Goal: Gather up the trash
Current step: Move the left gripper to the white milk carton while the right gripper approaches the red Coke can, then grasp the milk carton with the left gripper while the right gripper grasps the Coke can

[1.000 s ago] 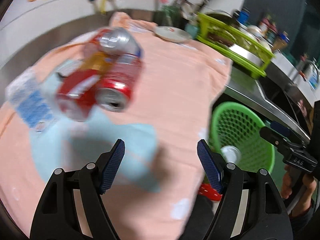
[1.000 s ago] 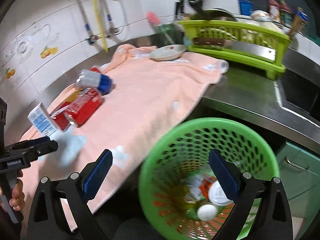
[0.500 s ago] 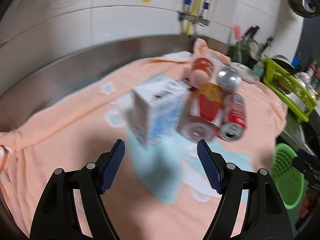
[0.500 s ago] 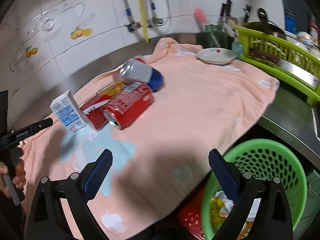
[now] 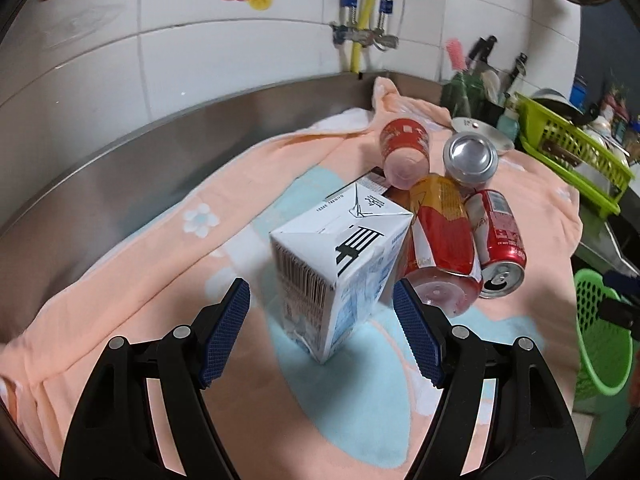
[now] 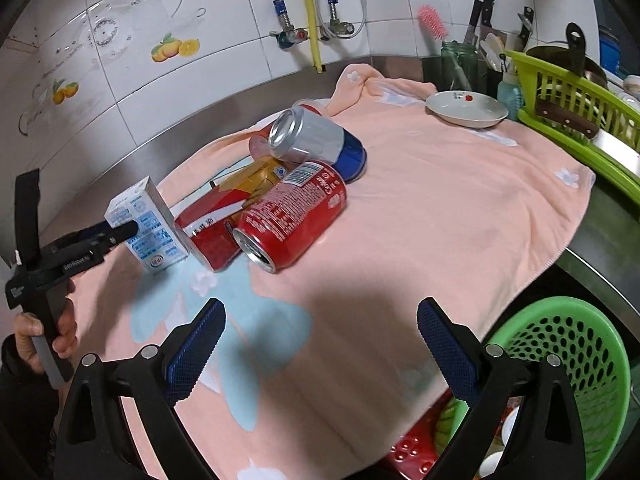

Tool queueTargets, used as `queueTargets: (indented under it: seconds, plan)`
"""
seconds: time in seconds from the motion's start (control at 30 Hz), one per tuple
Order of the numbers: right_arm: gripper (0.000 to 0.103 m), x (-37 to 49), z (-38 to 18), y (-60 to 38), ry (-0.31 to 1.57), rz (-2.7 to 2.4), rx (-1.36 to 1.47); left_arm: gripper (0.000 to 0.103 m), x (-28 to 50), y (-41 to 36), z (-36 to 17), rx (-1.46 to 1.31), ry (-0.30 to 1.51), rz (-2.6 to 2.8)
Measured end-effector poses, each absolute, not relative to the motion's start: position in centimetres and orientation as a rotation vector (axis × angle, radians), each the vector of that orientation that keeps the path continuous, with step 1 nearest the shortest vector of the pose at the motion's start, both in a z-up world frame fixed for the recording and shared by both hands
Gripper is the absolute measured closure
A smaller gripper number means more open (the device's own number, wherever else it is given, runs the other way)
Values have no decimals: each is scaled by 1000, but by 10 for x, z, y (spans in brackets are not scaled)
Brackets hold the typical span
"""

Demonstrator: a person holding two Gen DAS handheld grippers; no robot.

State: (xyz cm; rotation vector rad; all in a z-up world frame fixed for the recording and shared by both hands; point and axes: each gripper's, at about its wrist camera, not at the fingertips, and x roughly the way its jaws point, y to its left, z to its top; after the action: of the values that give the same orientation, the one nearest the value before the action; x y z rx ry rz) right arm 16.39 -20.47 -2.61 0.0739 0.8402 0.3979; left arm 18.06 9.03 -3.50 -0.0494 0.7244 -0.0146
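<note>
Some trash is already seen in the basket [image 6: 560, 364]; the carton [image 5: 340, 264] and cans [image 6: 292, 216] remain mid-surface. Both grippers' [image 5: 320, 328] [image 6: 320, 352] fingers are spread, nothing grasped.

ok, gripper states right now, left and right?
Left gripper: open, jaws either side of the white milk carton, not gripping.
Right gripper: open, empty.

peach towel [image 6: 440, 208] with pale blue flower patches, red cola can [image 6: 292, 216], white-and-blue carton [image 5: 340, 264], green basket [image 6: 560, 360]
</note>
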Motion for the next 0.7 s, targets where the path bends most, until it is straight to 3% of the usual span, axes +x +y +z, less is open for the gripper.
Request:
queueTargets:
  seconds: [0.17,0.27,0.37,0.7]
  plan:
    - [10,182,-25,-192,861,416,112,30,194,95,-42,-93,738,-52]
    - [10,198,-25,-187,890,421,148,41,199,97,-46,-119,748,-80]
    - [10,222,-27,-183,937,430,228,42,203,94,-48,-111,743,-90]
    - [23,283,-43,-172,1079,369,399,42,209,90,-48,-98,748,-126]
